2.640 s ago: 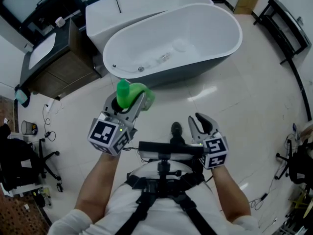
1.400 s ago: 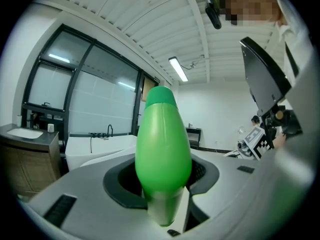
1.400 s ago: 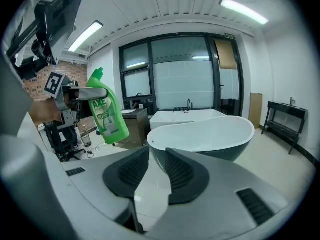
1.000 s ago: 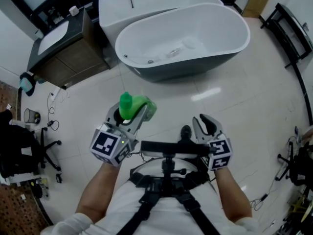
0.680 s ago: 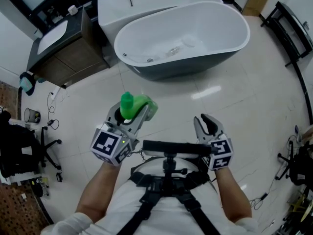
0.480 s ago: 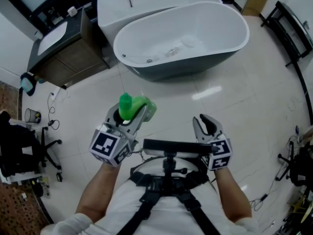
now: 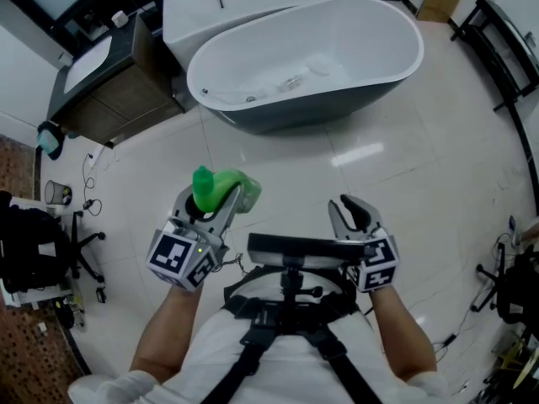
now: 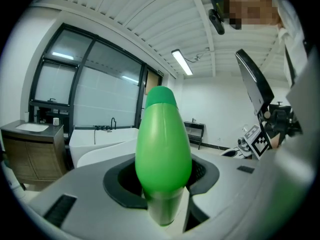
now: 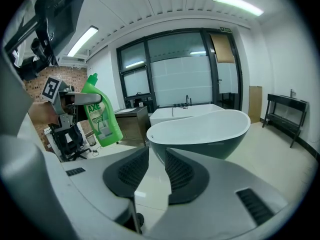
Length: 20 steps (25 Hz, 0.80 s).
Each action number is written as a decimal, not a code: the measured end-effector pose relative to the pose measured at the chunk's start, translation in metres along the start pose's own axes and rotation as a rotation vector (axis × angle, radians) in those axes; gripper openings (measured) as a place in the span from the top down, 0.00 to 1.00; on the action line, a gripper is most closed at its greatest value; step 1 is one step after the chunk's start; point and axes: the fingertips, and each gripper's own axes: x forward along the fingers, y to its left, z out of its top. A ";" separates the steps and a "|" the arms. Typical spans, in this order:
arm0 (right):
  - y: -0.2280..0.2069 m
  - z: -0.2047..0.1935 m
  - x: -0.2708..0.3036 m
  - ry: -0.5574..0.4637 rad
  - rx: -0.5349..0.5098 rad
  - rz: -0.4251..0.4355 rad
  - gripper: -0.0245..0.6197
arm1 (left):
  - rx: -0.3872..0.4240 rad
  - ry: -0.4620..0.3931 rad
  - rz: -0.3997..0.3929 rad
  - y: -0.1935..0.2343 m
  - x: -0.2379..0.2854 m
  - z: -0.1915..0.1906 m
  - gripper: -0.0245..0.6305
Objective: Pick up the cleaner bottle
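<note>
Cleaner bottle up, well short of the bathtub: your left claw (image 7: 221,202) is closed on the green cleaner bottle (image 7: 221,185), jaws set part-way apart around its body and pressing on both sides. The bottle hangs in the air over the tiled floor (image 7: 404,183), on the near side of the bathtub (image 7: 337,108) and well apart from it. Your right claw (image 7: 349,212) hovers on that same near side of the bathtub, jaws parted by a narrow slit with nothing between them.

The lift itself looks done; the work in hand is the hold. From the right gripper view the grip seems to sit high on the bottle, near the neck, with the labelled body hanging tilted beneath. That leaves most of the weight below the pads, so the bottle could swing or pivot if you jerk it.

- Keep the squeeze even; smooth plastic is likely to slide if you ease off.
- Move slowly and level, with no sudden turns of the wrist.
- Hold the cap end uppermost, since whether the cap is tight cannot be told from here.
- Keep the right claw clear of the bottle unless it starts to slip; then bring it under the base as a support.
- Give the bathtub's rim a wide berth.
</note>
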 end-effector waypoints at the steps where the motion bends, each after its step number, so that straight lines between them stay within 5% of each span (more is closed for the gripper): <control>1: -0.004 0.000 -0.004 0.000 -0.001 0.006 0.79 | -0.003 -0.001 0.003 -0.006 0.001 0.001 0.71; 20: -0.027 -0.003 -0.055 -0.026 -0.030 0.126 0.79 | -0.025 0.001 0.061 -0.078 0.004 0.004 0.71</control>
